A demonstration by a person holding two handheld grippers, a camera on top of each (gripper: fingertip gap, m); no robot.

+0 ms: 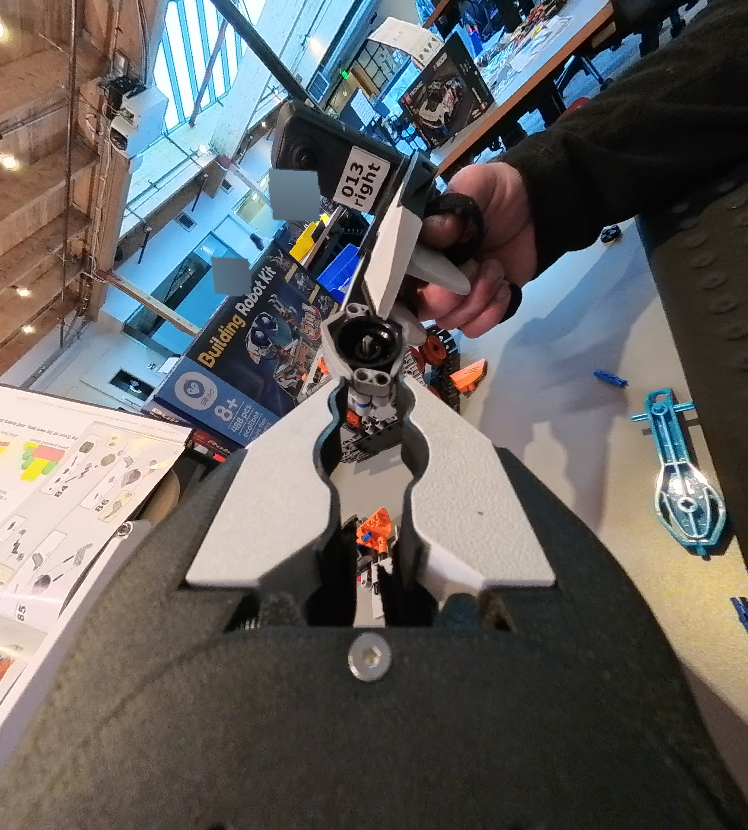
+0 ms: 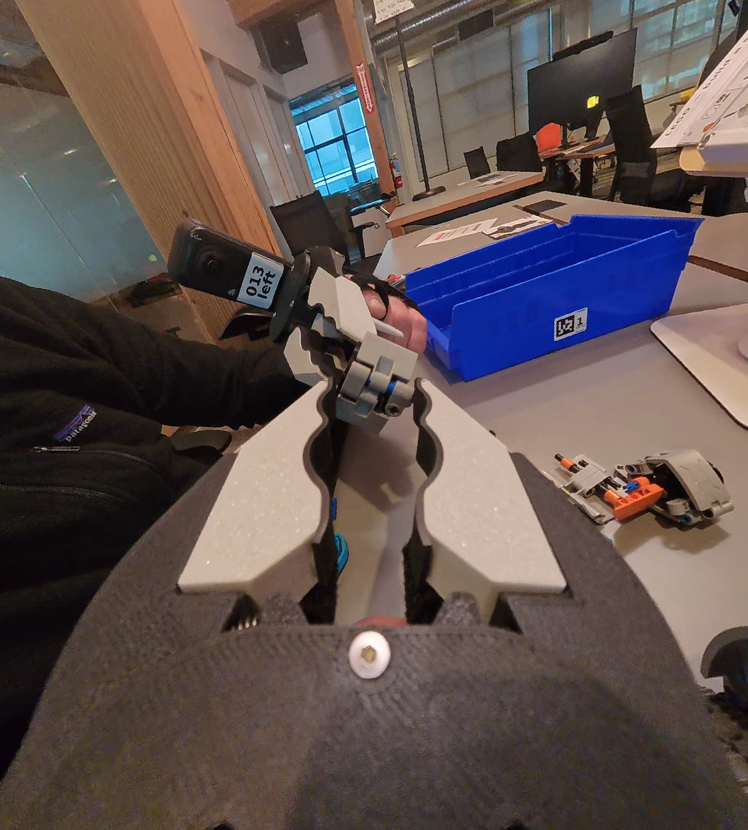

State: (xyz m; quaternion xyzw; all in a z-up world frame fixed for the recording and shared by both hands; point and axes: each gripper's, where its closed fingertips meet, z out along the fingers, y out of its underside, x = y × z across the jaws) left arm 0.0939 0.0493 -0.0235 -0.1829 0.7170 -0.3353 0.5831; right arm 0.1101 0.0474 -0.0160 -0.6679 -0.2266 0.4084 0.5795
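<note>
At frame centre, my left tongs [image 1: 369, 386] and right tongs [image 2: 374, 395] both pinch one grey brick assembly [image 2: 374, 381], tip to tip, from opposite sides.

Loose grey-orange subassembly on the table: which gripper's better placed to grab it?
Probably right gripper: the subassembly lies just beside it, away from the left gripper. Both jaws grip the grey module though.

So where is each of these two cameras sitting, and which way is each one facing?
Left wrist view: on the left gripper, looking along its fingers at the grey brick assembly; the person's right hand shows.
Right wrist view: on the right gripper, facing the same assembly, the blue bin behind; a black sleeve shows.
Shared: the assembly, both grippers.
</note>
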